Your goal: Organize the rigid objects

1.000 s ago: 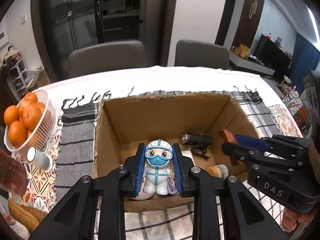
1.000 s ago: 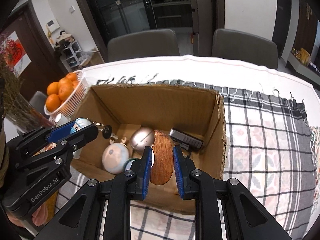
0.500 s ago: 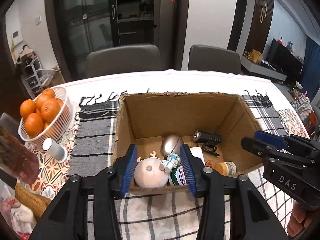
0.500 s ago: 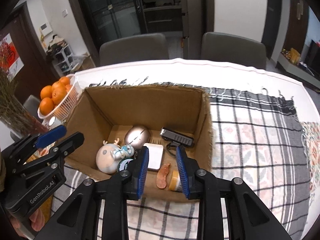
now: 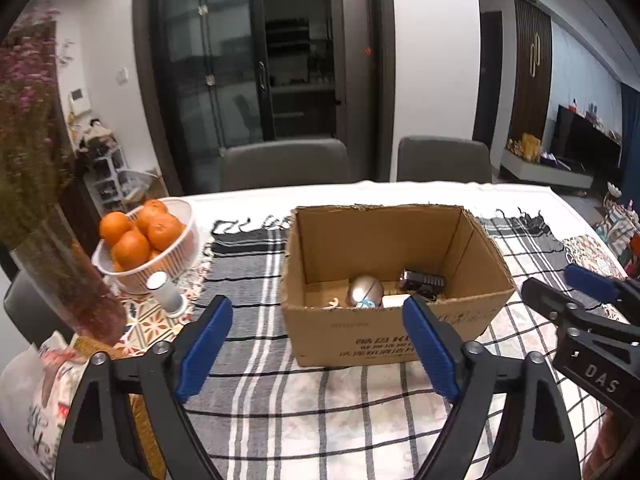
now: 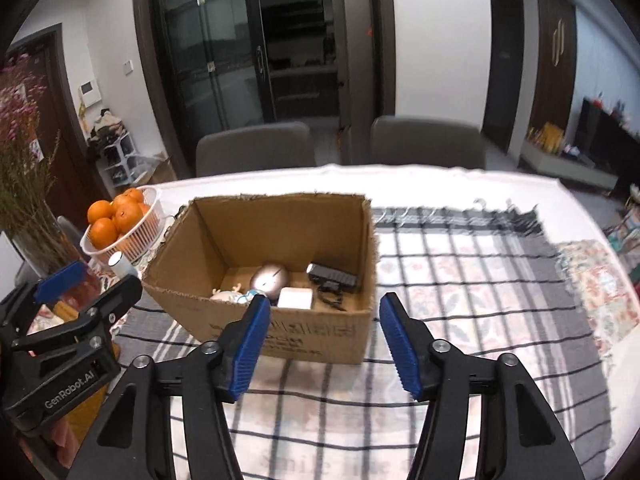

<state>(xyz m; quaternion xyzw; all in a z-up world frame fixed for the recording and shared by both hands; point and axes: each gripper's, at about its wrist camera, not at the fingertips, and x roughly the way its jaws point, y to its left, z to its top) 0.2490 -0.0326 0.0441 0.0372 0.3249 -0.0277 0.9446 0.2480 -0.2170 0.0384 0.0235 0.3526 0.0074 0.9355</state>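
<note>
The desk (image 6: 460, 176) has a checked cloth (image 6: 460, 276) on it. A brown box (image 6: 280, 264), a white bowl of oranges (image 6: 120, 228), and a vase (image 5: 68, 280) sit on top.

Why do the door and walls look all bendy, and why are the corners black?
In both wrist views a fisheye lens bows straight lines, so the glass door curves, and the round image leaves black corners. In the right wrist view the plaid cloth looks slightly smeared, while the cardboard box stays fairly sharp.
</note>
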